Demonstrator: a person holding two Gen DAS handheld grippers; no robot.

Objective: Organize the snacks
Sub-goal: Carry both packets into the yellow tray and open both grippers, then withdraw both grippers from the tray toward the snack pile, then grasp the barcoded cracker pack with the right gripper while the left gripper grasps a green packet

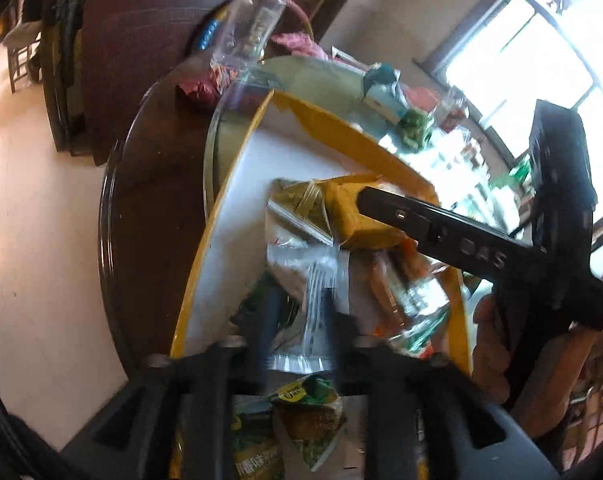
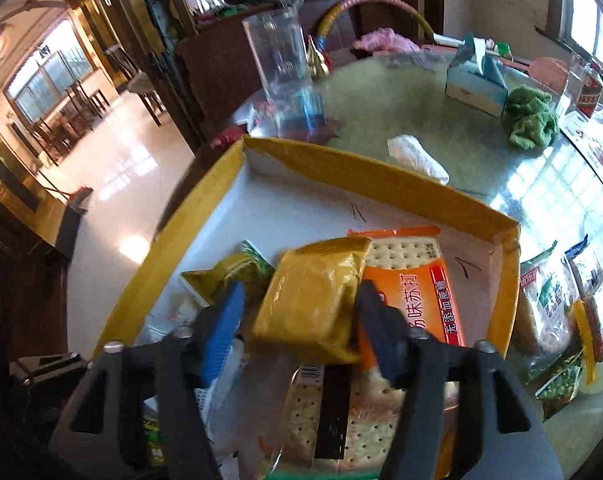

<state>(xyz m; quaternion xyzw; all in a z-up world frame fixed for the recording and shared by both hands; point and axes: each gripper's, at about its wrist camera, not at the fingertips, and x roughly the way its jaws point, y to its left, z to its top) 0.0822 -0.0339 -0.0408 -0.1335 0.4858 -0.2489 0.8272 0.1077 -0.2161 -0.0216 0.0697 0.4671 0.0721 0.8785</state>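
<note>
A yellow-rimmed cardboard box with a white floor holds several snack packs. In the right wrist view my right gripper has its jaws apart on either side of a yellow wrapped pack that lies on an orange soda-cracker pack; contact is unclear. A green-yellow pack lies to its left. In the left wrist view my left gripper is over the box with a clear-white wrapper between its fingers. The right gripper reaches in at the yellow pack.
The box sits on a round table with a green glass top. On it are a clear plastic jar, a teal tissue box, a green cloth, a white wad and more snack packs at right.
</note>
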